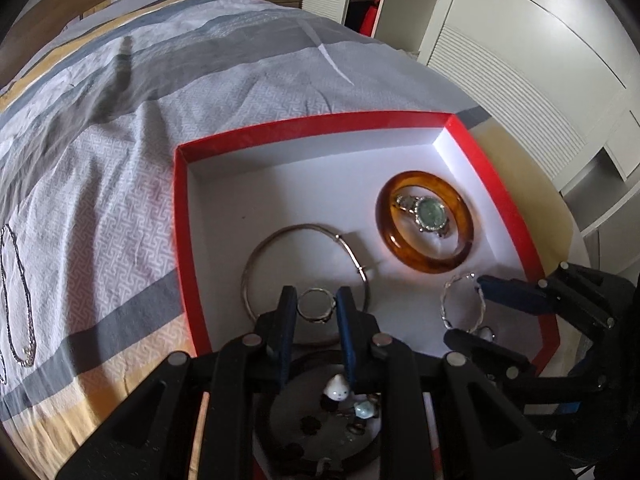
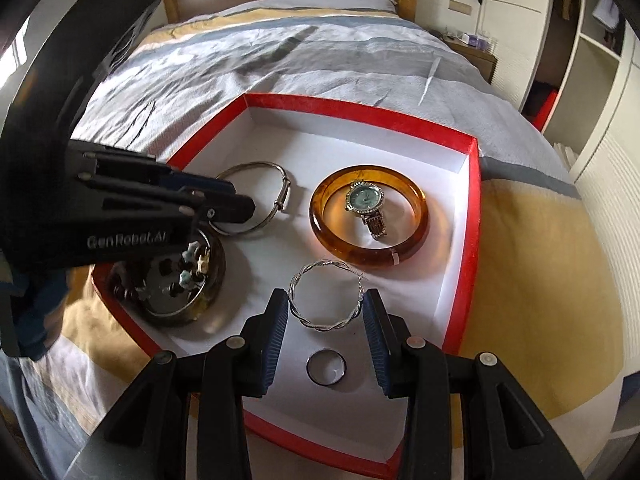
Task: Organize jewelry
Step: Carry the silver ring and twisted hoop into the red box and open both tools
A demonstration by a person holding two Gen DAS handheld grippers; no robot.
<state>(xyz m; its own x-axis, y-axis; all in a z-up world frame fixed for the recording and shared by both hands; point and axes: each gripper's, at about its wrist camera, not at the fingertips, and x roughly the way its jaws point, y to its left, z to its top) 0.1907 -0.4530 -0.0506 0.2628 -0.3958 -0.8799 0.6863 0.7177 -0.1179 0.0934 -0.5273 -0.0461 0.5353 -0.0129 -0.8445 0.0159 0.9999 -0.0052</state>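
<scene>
Silver twisted bangle (image 2: 326, 295) lies between the right gripper's (image 2: 325, 312) open jaws in the red box (image 2: 474, 216), at six o'clock; left gripper (image 1: 316, 305) grips a ring (image 1: 316, 305); next, close squarely

A red-walled box (image 2: 474, 216) with a white floor is set on the bed. Laid flat inside are an amber bangle (image 2: 370, 216) encircling a watch (image 2: 365, 199), a silver bangle (image 2: 256, 200), a twisted hoop (image 2: 326, 302), a ring (image 2: 326, 367) and a round dish (image 2: 180, 280) of small pieces.
</scene>
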